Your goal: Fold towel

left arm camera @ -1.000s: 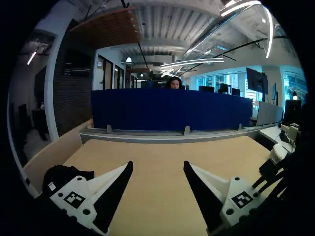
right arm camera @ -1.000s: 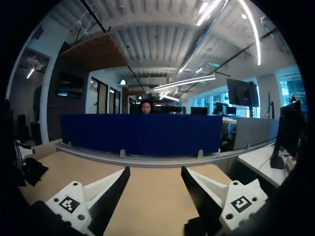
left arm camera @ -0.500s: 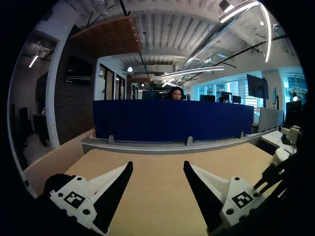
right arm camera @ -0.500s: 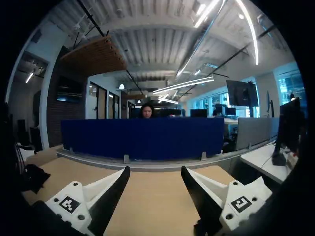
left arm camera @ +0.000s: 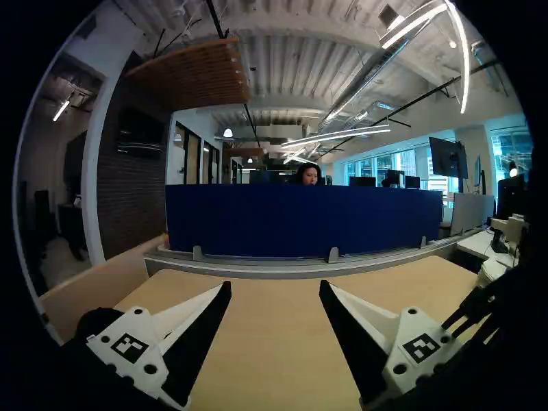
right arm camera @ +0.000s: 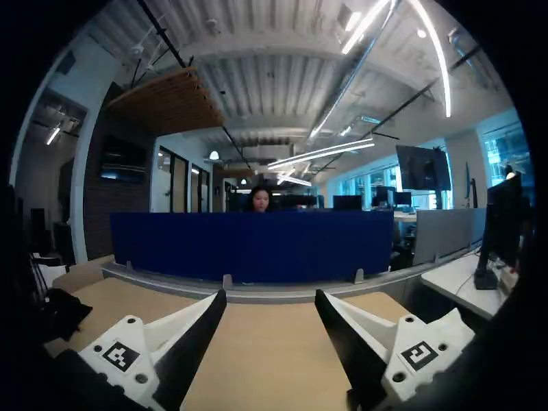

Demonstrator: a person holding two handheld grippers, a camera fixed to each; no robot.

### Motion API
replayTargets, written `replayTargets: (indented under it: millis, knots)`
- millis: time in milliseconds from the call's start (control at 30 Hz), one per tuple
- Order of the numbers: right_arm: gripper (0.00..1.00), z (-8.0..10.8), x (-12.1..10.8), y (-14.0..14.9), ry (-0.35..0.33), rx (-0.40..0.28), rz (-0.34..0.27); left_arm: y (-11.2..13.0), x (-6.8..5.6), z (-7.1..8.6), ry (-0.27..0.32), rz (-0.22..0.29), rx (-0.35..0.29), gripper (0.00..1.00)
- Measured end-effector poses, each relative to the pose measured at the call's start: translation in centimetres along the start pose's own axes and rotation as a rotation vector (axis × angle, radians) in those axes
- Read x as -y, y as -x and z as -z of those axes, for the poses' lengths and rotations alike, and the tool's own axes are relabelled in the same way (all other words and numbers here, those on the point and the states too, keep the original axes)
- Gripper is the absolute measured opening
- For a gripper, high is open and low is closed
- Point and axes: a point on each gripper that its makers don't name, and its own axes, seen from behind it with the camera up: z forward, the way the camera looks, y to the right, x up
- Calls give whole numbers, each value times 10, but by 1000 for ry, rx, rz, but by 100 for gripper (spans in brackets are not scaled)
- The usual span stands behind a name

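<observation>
Bright ceiling light strips [right arm camera: 438, 61], window glare right, sharp centre, fisheye-bent edges.

Both views low and close over the wooden desk [left arm camera: 274, 342], level toward the shared blue partition [left arm camera: 301, 219].

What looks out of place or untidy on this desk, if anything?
A dark cloth lies crumpled in a heap at the edge of the wooden table, on the left in the right gripper view, not spread flat. The left gripper and right gripper both have open jaws, holding nothing.
</observation>
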Motion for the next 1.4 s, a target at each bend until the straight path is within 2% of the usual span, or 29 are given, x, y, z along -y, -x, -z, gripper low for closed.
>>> replayTargets:
  millis: [100, 300, 600, 900, 1400]
  knots:
    - [100, 1, 7, -4, -9, 0, -7, 0, 0, 1, 0, -17, -14, 95]
    - [100, 3, 22, -9, -30, 10, 3, 7, 4, 4, -6, -5, -24, 95]
    - [100, 1, 31, -12, -34, 27, 19, 27, 16, 4, -26, -7, -30, 95]
    - [100, -1, 43, -10, -38, 27, 32, 49, 20, 0, -30, -13, -48, 95]
    - [100, -10, 39, 11, -27, 14, 22, 101, 24, -4, -40, -37, -50, 95]
